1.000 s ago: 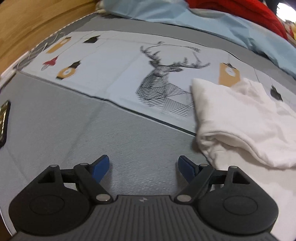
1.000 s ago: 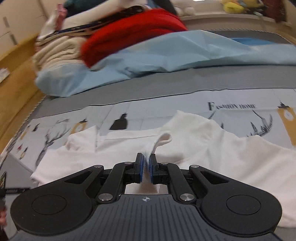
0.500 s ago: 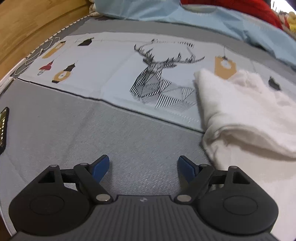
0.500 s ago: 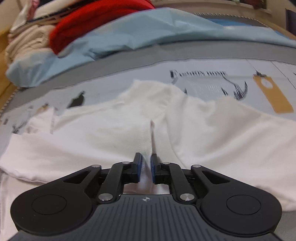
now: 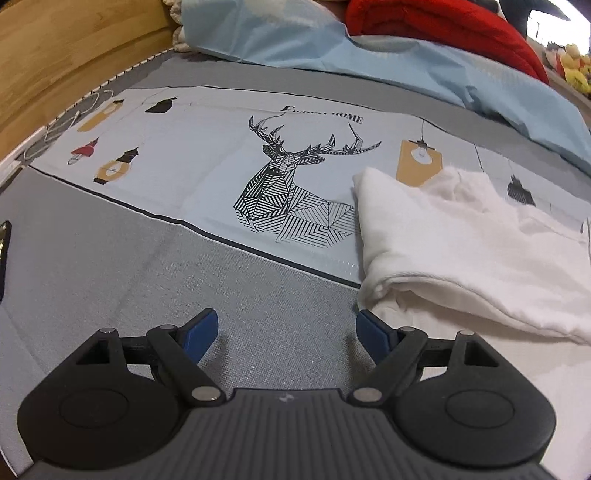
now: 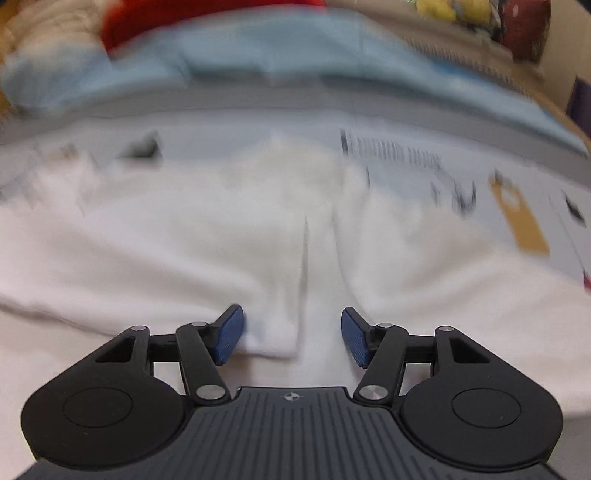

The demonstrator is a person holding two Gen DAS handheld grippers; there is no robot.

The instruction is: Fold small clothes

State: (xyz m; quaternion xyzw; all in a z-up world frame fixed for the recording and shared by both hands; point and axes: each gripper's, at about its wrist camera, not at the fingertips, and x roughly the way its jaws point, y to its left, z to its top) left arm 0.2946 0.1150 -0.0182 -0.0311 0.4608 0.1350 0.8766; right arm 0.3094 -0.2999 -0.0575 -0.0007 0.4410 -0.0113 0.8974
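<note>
The right claw (image 6: 291, 334) has just been opening: its blue pads (image 6: 229, 334) now stand apart over the white cotton garment (image 6: 166, 240), with a folded edge of the cloth lying between them, close to the left pad but gripped by neither. The right wrist view is badly smeared, so finer detail of the fabric cannot be made out.

The left claw (image 5: 286, 336) hangs with its jaws spread wide and nothing between them, tilted down over the plain grey part of the bed cover (image 5: 110, 266). The white garment (image 5: 443, 236) lies just to its right, partly folded, with one rounded doubled-over edge facing the claw (the right pad sits just beside that edge, whether touching it I cannot tell). The garment rests across the pale printed panel (image 5: 203, 166) of the cover, next to a black line-drawn stag's head (image 5: 288, 184) and overlapping an ochre tag-shaped lamp print (image 5: 417, 162).

Farther back lie a crumpled light blue sheet (image 5: 332, 40) and a bright red quilted blanket (image 5: 443, 22). A wooden floor (image 5: 55, 55) shows at the left of the bed.
</note>
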